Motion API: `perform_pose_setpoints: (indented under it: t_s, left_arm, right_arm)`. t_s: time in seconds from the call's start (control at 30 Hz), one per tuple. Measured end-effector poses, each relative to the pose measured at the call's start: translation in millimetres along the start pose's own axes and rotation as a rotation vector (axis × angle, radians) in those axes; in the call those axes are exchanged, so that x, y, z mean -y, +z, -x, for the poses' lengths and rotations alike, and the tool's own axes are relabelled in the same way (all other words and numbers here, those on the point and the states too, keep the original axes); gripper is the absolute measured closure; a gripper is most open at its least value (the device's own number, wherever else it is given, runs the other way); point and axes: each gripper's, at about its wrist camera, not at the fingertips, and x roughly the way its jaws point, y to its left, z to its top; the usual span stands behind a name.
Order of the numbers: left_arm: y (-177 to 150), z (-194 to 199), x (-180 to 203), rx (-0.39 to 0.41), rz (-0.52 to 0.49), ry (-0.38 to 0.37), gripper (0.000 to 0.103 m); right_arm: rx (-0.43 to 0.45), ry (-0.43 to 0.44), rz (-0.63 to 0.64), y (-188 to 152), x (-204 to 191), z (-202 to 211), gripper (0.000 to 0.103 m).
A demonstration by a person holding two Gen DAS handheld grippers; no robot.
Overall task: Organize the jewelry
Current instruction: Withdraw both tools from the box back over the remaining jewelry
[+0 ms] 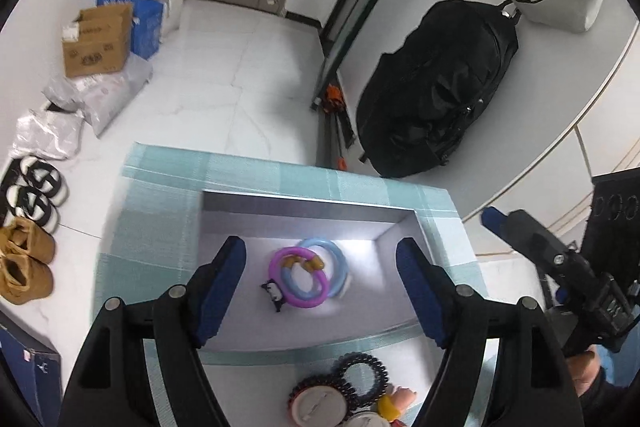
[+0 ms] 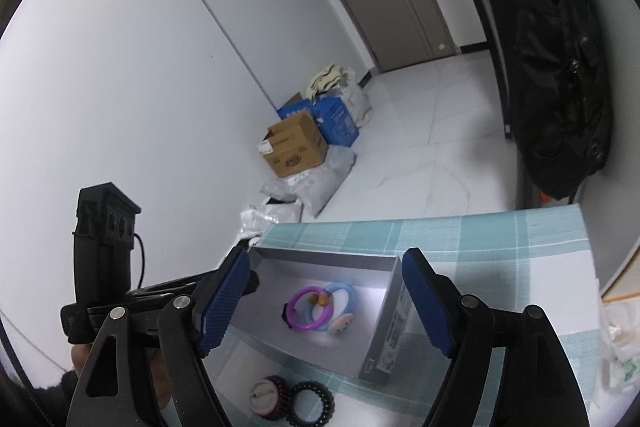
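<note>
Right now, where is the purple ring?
The purple ring lies on the floor of the open grey box, linked with the blue ring, in both wrist views. The black coil hair tie sits outside the box's near edge.

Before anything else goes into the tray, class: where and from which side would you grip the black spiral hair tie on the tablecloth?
Grip the black spiral hair tie across its free right-hand rim, from above. It lies flat, so only a top-down pinch gets a finger into its open centre; its left edge touches a round badge, so that side is crowded.
</note>
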Motion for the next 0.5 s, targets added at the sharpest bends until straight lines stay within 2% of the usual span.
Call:
perform_pose_setpoints:
  t_s: [0.27, 0.5]
  left_arm:
    - [-16.9, 27.0, 1.0, 0.087, -0.014, 0.097, 0.029]
    - [-39.3, 36.1, 10.9, 0.073, -0.026, 0.139, 0.029]
  right_arm:
    - [0.018, -0.020, 0.047, -10.4, -16.4, 14.4, 0.017]
    - [0.005, -0.027, 0.082, -32.7, -23.2, 35.2, 0.008]
